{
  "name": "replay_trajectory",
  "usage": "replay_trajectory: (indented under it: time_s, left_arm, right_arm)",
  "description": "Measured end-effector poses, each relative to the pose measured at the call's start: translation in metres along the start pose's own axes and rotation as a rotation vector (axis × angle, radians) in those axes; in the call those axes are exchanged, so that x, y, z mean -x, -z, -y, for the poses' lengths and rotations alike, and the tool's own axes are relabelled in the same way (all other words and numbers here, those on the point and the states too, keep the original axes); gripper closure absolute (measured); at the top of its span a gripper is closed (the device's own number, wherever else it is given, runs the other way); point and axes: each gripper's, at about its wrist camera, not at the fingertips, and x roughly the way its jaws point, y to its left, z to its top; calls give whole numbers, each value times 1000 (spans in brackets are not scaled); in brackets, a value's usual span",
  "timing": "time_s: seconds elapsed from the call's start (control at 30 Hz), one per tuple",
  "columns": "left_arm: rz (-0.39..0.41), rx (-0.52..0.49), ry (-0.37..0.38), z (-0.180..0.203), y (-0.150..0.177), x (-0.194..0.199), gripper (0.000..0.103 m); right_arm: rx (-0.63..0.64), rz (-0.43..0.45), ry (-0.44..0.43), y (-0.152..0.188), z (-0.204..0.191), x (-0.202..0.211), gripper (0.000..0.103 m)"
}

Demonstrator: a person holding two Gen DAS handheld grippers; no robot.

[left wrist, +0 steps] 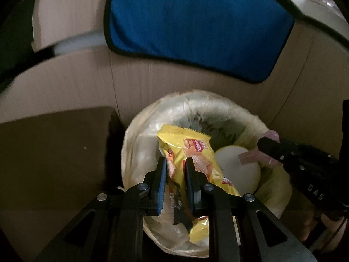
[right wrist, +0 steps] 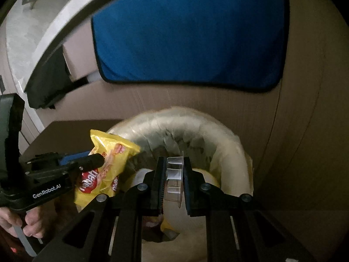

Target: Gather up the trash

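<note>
Two grippers hang over our lined trash bin (left wrist: 139,144): the left gripper (left wrist: 175,163) is clamped on a yellow snack wrapper (left wrist: 192,150), the right gripper (right wrist: 173,168) on a clear plastic cup (right wrist: 174,174). A white disc (left wrist: 237,170) lies inside the bin.

Yellow snack wrapper (left wrist: 192,152), crinkled foil with red logos and biscuit pictures, serrated top edge up, pinched partway along its length and hanging over the mouth of the bin (left wrist: 218,104). Clear plastic piece (right wrist: 174,174), ribbed and cup-like, clamped edge-on, poised above the same opening. Bin round, lined with a pale translucent bag (right wrist: 229,152) folded out over the rim, standing against brown cardboard. Inside, a pale round disc (left wrist: 237,170) lying flat, with more yellow wrapping just beside it.
</note>
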Motion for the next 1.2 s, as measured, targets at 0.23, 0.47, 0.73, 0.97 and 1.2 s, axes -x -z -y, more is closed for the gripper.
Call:
replay_trajectory:
  time_s: [0.23,0.47,0.73,0.97,1.2]
  left_arm:
    - [-27,30,39,-3,-1,-12,85]
    - [12,71,113,-12,-7,-13,78]
    - [62,118,151,-23,-28,9,63]
    - [84,97,81,-31,-1,66,63]
    - [202,40,-124,-30,73,177,60]
  right_arm:
    - [-6,-50,22,10,7,-15,89]
    - [-22,-62,32,11,8,-20,85]
    - [-19,5,80,-2,2,5,57]
    - [-48,74,78,-4,-18,53,47]
    - [-64,93,57,29,-67,124,42]
